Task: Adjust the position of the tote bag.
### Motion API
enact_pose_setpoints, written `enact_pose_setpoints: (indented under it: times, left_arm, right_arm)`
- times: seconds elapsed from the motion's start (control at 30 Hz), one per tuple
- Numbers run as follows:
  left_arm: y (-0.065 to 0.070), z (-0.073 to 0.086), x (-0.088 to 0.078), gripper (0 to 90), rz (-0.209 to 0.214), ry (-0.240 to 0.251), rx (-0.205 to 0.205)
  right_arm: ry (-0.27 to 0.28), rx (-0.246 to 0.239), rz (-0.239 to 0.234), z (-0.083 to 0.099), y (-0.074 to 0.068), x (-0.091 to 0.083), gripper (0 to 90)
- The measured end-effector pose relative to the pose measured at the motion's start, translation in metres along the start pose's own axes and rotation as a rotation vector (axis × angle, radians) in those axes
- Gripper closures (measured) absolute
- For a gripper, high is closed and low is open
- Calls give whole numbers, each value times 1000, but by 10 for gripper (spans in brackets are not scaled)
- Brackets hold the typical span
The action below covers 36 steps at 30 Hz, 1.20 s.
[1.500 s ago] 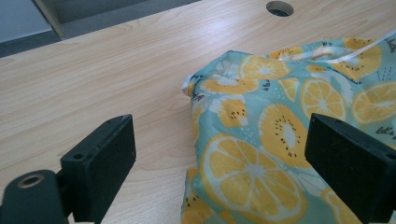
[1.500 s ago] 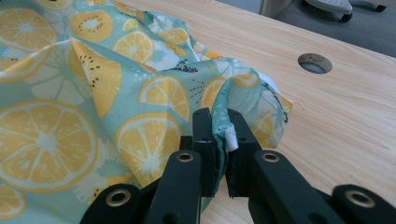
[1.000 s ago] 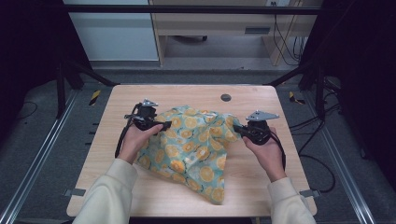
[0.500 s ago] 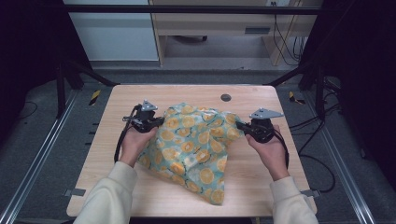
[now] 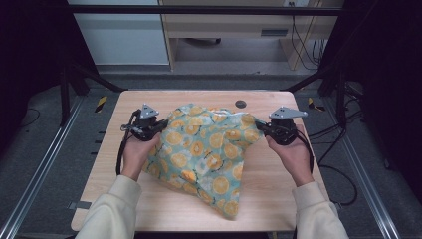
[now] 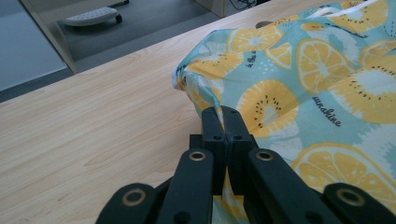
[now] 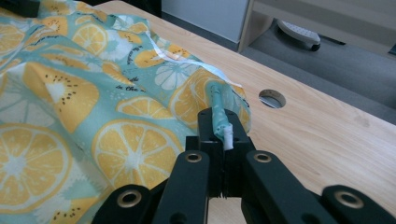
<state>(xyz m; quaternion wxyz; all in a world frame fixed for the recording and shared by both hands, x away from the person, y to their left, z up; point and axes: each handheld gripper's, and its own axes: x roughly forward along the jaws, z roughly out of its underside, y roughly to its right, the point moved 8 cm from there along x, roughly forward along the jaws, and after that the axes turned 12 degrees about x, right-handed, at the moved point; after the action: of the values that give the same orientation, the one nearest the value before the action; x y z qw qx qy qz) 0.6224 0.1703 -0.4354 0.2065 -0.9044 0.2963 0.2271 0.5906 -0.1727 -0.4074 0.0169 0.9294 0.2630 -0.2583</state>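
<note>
Cloth: soft, light fruit-print cloth [image 5: 206, 154] at frame centre; I expect sag and slipping.
Left gripper [image 6: 223, 116]: clamped on its left edge.
Right gripper [image 7: 219, 126]: pinching its rolled right corner.
Room: bare surface [image 5: 278, 194] all around; hole [image 5: 241, 104] just behind.

Both forearms reach in, hands well apart; left tool [image 5: 160, 125] has just clamped shut, right tool [image 5: 260, 127] clamped shut too, tips facing inward.

One cloth [image 5: 204, 154], two grippers [image 5: 147, 125]
</note>
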Motion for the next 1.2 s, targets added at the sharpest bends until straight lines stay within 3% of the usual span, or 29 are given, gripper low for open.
enact_pose_setpoints:
  times: [0.13,0.4,0.5,0.9,1.07,1.2]
  left_arm:
    - [1,-5,-4,900,3,28,-16]
    - [3,-11,-15,900,2,46,7]
    - [3,-11,-19,900,-11,41,34]
    - [10,-16,-51,900,-9,115,60]
    - [15,-14,-67,900,-30,146,101]
    - [19,-9,-77,900,-25,170,97]
  right_arm:
    - [12,3,6,-3,2,-4,896]
    - [54,7,1,-9,2,-14,897]
    - [69,15,-7,-12,2,-16,896]
    - [151,-6,-43,-20,-12,-44,896]
    - [170,-31,-59,-14,-21,-53,896]
    - [187,-28,-73,-6,-28,-59,896]
